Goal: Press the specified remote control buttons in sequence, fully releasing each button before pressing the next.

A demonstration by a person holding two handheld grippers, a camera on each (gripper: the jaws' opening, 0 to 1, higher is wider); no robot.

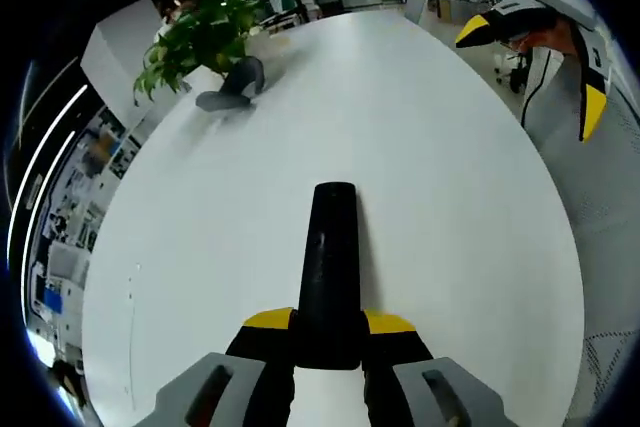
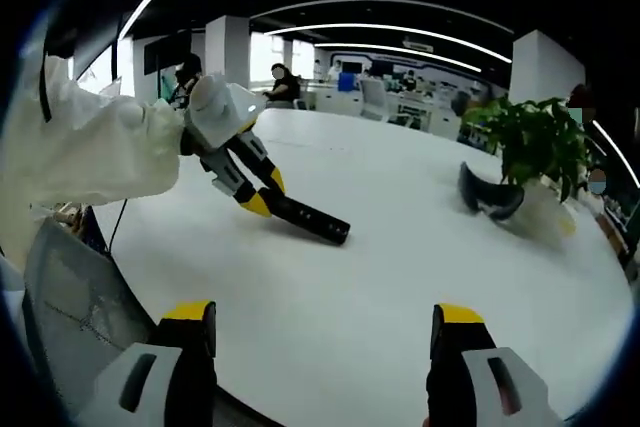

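In the left gripper view, the left gripper [image 1: 328, 332] has its yellow-tipped jaws closed on the near end of a black remote control [image 1: 328, 272], which points away from the camera over the white counter [image 1: 450, 207]. The remote's far end seems to hang just above the surface or rest lightly on it; I cannot tell which. Its buttons are too dark to make out. Far across the counter stand a potted plant [image 1: 200, 32] and a dark curved object [image 1: 232, 85] just beside it. At the upper right the right gripper [image 1: 545, 22] hovers well apart from the remote, held by a person in a pale sleeve [image 1: 580, 157].

In the right gripper view, the right gripper [image 2: 325, 332] has its jaws spread wide with nothing between them, only bare counter [image 2: 400, 277] ahead. Across the counter, the left gripper [image 2: 255, 192] grips the remote control [image 2: 310, 219] at one end, the other end tilting down to the surface. The plant [image 2: 530, 142] and the dark curved object [image 2: 488, 195] sit off to the right, well apart from the remote.

As a judgement: the remote is held and steadied, but the pressing gripper is nowhere near a button, so the pressing either has not begun or sits between presses. No display shows that would tell whether any final state is reached.
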